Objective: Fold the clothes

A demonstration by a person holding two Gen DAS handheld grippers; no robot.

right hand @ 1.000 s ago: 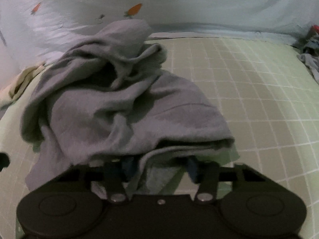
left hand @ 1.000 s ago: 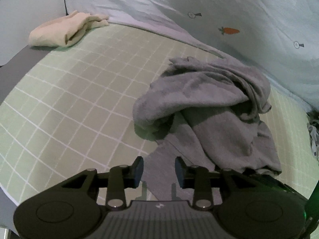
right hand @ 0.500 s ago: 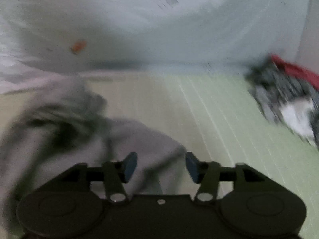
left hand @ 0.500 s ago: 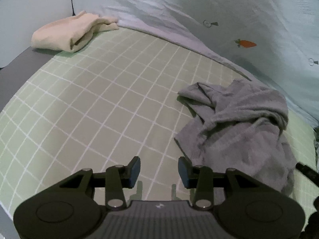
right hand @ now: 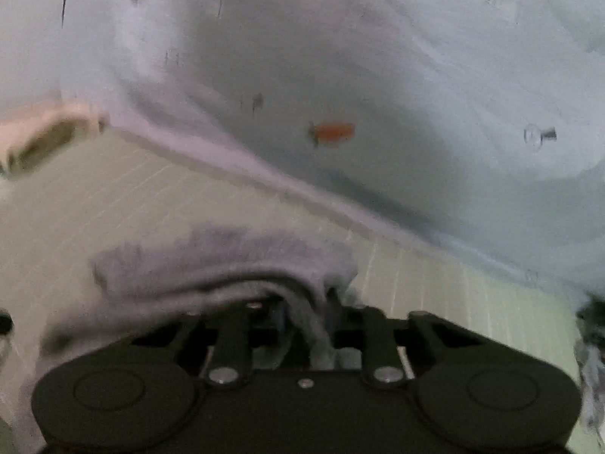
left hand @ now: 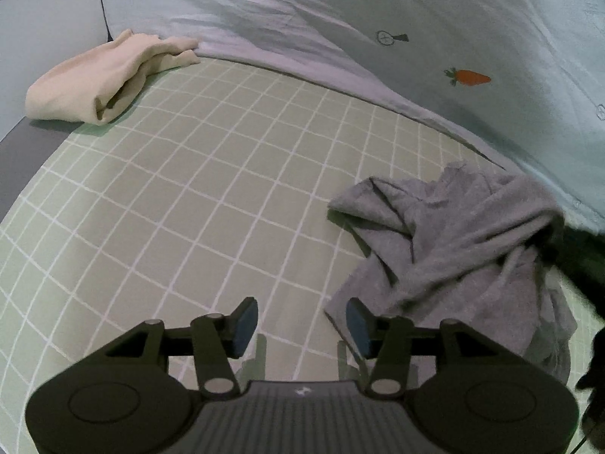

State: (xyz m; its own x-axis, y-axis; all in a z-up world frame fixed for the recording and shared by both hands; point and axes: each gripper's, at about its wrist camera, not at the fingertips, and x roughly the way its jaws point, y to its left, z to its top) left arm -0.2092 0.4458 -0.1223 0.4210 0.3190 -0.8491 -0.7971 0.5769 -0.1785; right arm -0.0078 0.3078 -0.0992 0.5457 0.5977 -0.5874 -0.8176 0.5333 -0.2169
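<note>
Pinching grey garment in closing right tool; looking soft, floppy (grabbing an edge seems best); left tool widening, empty.

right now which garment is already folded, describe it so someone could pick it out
On the green checked sheet, look to the far corner beside the pale carrot-print duvet. There lies a cream garment, folded into a neat flat bundle. The only other piece nearby, the grey garment, is a crumpled heap.
</note>
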